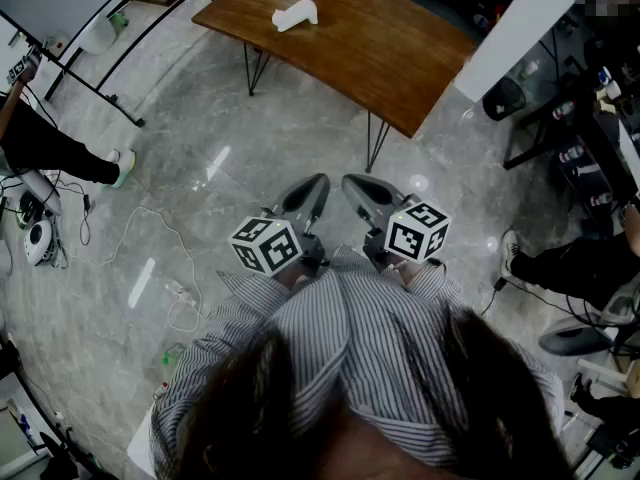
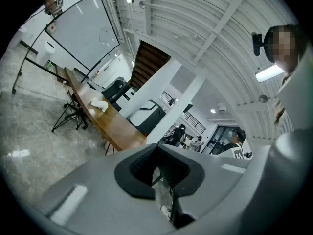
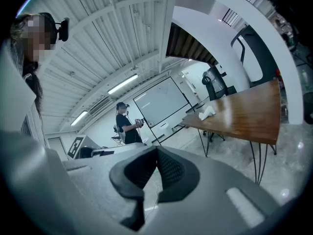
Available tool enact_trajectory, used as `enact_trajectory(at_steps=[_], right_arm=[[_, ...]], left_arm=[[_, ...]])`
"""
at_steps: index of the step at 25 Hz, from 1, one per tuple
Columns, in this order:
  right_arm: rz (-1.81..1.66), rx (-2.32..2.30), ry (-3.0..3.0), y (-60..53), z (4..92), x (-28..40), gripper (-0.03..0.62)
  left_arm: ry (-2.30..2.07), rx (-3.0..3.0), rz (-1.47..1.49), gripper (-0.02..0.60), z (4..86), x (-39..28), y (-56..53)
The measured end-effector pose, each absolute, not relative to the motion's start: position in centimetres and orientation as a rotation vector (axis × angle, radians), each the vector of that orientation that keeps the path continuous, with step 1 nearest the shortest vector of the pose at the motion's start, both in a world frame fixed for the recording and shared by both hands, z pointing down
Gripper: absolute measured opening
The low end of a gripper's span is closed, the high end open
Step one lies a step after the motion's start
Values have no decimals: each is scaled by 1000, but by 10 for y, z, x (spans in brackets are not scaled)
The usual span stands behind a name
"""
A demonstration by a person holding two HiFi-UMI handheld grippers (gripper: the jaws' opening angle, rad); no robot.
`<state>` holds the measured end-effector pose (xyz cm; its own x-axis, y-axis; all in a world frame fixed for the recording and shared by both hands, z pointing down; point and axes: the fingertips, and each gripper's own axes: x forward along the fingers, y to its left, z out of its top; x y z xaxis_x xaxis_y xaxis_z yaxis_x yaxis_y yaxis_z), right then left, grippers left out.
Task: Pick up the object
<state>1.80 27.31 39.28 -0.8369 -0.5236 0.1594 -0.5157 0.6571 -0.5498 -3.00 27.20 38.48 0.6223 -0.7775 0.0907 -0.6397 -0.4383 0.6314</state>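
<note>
A striped shirt (image 1: 340, 358) fills the lower frame, with the left gripper (image 1: 316, 190) and right gripper (image 1: 357, 190) clenched and empty at centre. The white object (image 1: 296, 13) lies on the wooden table (image 1: 400, 58), upper centre, well apart. A clean pickup likely means opening the jaws before reaching it.

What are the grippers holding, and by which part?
Nothing. The left gripper and right gripper are shut, empty; the white object lies on the table.

White object (image 1: 296, 14), brown wood-grain table (image 1: 380, 48), grey marbled floor (image 1: 200, 138), grey-and-white striped shirt (image 1: 330, 338), black-and-white marker cube (image 1: 266, 245)
</note>
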Motion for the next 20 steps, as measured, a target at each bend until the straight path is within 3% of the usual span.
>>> enact_trajectory(at_steps=[20], right_arm=[[-925,-923,2864,264,398,22,2]], left_arm=[[-1114,2168,-298,2,392,-32,262]])
